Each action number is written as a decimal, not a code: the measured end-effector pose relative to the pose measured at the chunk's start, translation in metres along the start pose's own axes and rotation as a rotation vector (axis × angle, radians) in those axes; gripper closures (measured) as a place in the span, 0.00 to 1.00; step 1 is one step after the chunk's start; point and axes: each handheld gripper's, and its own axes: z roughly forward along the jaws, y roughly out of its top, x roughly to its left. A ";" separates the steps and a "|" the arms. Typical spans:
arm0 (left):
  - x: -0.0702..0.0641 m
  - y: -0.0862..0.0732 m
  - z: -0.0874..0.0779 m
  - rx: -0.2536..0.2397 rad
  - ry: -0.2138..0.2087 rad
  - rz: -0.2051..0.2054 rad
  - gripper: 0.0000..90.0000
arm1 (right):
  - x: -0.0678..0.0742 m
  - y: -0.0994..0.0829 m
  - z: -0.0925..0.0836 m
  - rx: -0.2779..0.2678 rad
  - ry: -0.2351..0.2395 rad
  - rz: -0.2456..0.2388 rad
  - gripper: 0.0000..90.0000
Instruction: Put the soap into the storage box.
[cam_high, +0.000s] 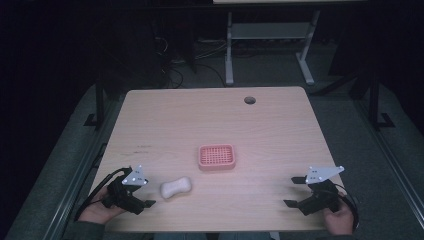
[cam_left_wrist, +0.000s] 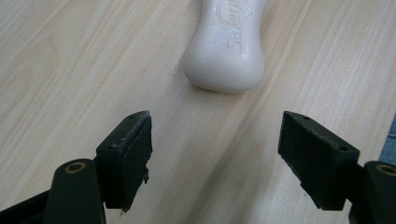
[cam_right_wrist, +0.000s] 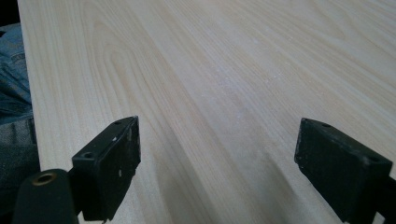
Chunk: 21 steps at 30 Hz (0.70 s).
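A white bar of soap (cam_high: 176, 187) lies on the wooden table (cam_high: 210, 120) near its front left. In the left gripper view the soap (cam_left_wrist: 229, 46) has raised lettering and sits just beyond the jaws. My left gripper (cam_high: 146, 195) is open, a short way left of the soap, with nothing between its pads (cam_left_wrist: 128, 154). A pink soap dish (cam_high: 216, 156) with a ribbed grid stands empty at mid-table, behind and to the right of the soap. My right gripper (cam_high: 291, 191) rests open near the front right, and between its jaws (cam_right_wrist: 217, 163) there is only bare wood.
A round cable hole (cam_high: 249, 100) sits near the table's far edge. Beyond it are a white desk frame (cam_high: 229, 50) and cables on the dark floor. In the right gripper view, blue denim (cam_right_wrist: 11, 70) lies past the table's edge.
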 end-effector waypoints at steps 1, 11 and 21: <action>0.000 0.000 0.000 0.000 0.001 0.005 0.29 | 0.000 0.000 0.000 0.000 0.000 0.000 0.16; -0.001 0.007 0.002 0.000 -0.007 0.020 0.29 | 0.001 0.001 0.001 0.006 0.003 -0.003 0.16; -0.002 0.015 0.004 -0.008 -0.017 0.039 0.29 | 0.001 0.001 0.002 0.007 0.006 -0.007 0.16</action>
